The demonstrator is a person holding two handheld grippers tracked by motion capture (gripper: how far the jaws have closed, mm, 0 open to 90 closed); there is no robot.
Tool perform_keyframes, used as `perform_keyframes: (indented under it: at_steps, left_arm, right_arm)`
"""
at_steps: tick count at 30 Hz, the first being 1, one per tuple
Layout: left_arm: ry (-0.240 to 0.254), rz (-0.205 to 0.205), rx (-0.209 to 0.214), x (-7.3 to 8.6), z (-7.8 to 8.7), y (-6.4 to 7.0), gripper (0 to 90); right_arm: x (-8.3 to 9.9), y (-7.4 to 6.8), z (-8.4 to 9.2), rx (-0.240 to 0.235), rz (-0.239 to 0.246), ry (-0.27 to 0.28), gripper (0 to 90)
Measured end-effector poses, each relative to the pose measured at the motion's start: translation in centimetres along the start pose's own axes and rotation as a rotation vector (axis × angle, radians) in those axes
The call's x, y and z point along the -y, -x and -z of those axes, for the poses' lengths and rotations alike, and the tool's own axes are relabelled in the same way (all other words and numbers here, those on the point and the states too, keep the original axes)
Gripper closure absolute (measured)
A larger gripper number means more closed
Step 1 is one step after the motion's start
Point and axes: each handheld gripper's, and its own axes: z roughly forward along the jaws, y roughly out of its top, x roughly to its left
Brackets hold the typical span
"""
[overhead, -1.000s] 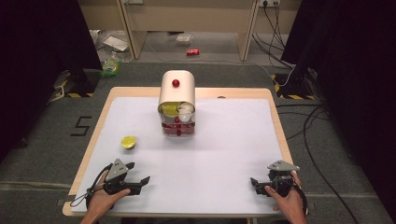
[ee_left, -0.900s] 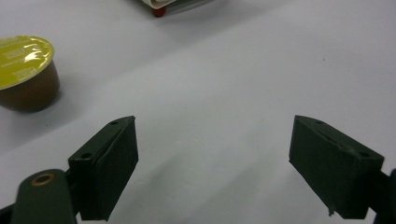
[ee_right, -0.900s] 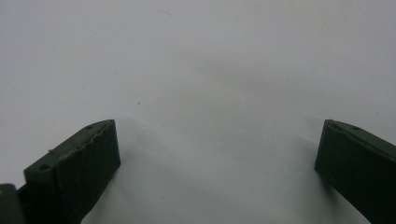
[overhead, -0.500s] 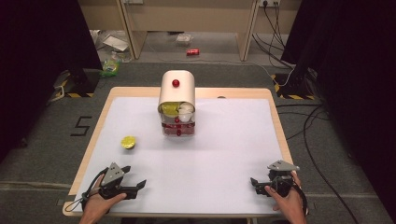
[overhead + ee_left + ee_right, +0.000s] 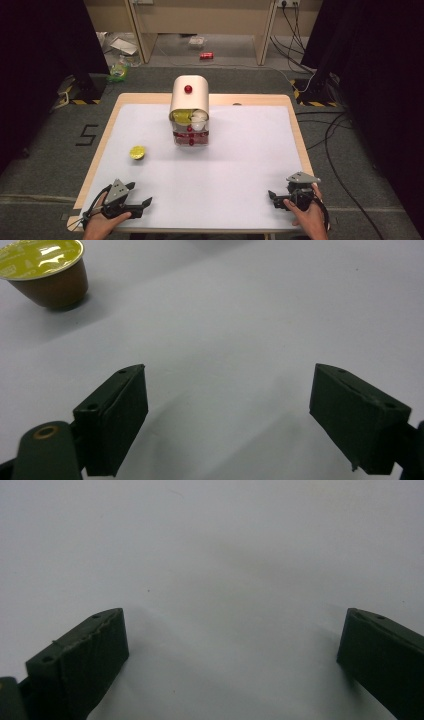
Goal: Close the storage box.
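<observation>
One yellow-lidded capsule sits alone on the bench, left of a cream dispenser whose clear lower compartment holds yellow, white and red capsules. The left gripper rests near the capsule, fingers apart and empty; the right gripper lies well apart, fingers likewise spread.

Left gripper: held low at the near left bench corner, jaws spread wide, nothing between them.
Right gripper: held low at the near right, jaws spread wide, pointing inward.
</observation>
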Motion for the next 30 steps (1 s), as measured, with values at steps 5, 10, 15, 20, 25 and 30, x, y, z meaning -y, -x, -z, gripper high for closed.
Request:
perform_keyframes:
  at_steps: [5, 10, 15, 20, 25, 30]
  left_arm:
    - [0.0, 0.005, -0.006, 0.4, 0.1, 0.0, 15.3]
    - [0.0, 0.01, -0.013, 0.9, 0.2, -0.1, 15.3]
    - [0.003, 0.006, -0.024, 1.2, 0.5, 0.0, 15.3]
    - [0.0, 0.001, -0.028, 1.5, 0.5, 0.2, 15.2]
    - [0.011, 0.006, -0.032, 1.8, 0.8, 0.3, 15.1]
    - [0.033, 0.019, -0.038, 2.3, 0.9, 0.4, 14.9]
  right_arm:
    - [0.0, 0.0, 0.0, 0.0, 0.0, 0.0, 0.3]
    - [0.0, 0.0, 0.0, 0.0, -0.001, -0.001, 0.3]
    - [0.0, 0.0, 0.0, 0.0, 0.0, 0.0, 0.3]
    - [0.0, 0.0, 0.0, 0.0, -0.001, 0.0, 0.3]
    - [0.0, 0.0, 0.0, 0.0, -0.001, 0.0, 0.3]
    - [0.0, 0.0, 0.0, -0.001, -0.001, 0.001, 0.3]
